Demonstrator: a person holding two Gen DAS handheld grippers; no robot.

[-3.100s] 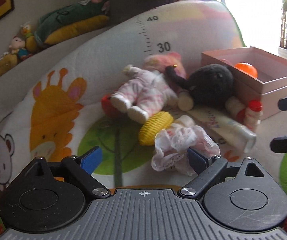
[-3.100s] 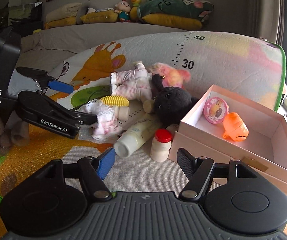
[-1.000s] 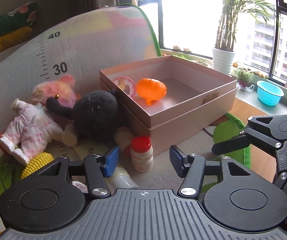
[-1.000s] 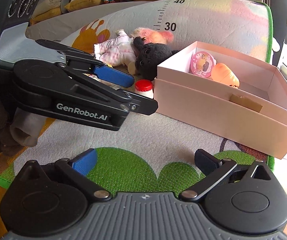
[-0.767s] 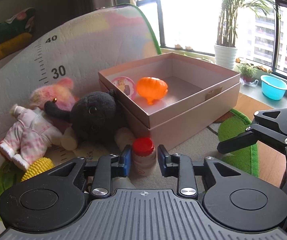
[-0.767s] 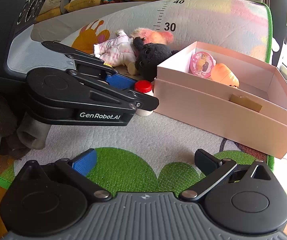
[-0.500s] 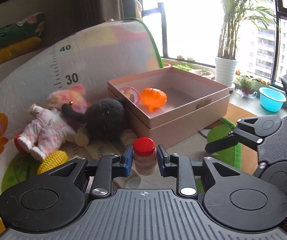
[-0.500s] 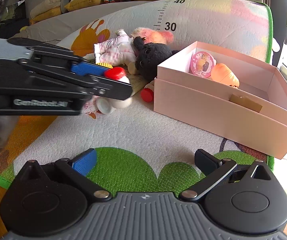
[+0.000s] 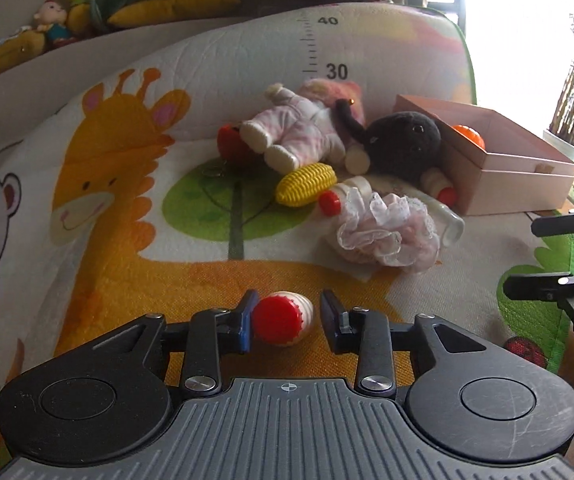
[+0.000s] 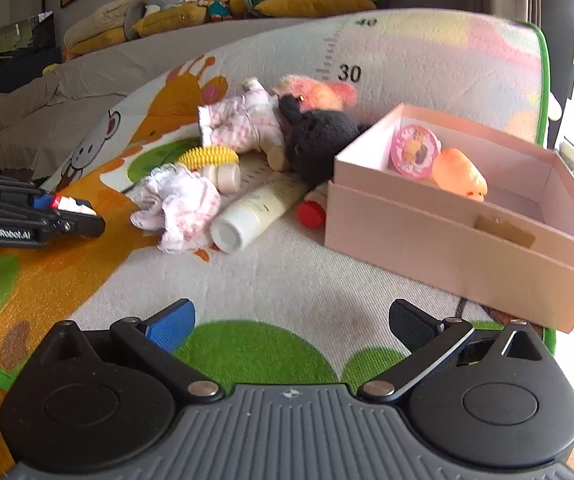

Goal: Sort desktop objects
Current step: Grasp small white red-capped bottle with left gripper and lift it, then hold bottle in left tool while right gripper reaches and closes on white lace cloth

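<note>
A small white bottle with a red cap (image 9: 283, 320) lies on its side on the orange part of the play mat (image 9: 127, 240), cap toward the camera. My left gripper (image 9: 287, 300) stands open around it: the left finger touches the cap and a thin gap shows at the right finger. In the right wrist view the same left gripper (image 10: 83, 212) sits low at the far left. My right gripper (image 10: 291, 320) is open over the mat with nothing between its fingers. A pink box (image 10: 467, 240) holds an orange toy (image 10: 459, 174) and a pink round disc (image 10: 415, 152).
A pile lies left of the box: black plush (image 10: 319, 140), doll in pink (image 10: 243, 120), yellow corn (image 10: 207, 156), frilly cloth (image 10: 179, 200), cream tube (image 10: 255, 212) and a red-capped bottle (image 10: 311, 210). Another red-capped bottle (image 9: 343, 196) lies by the corn. The mat curves up behind.
My left gripper carried the red-capped bottle from beside the box to the near orange part of the mat, and its jaws have parted off it. The right gripper shifted its view slightly.
</note>
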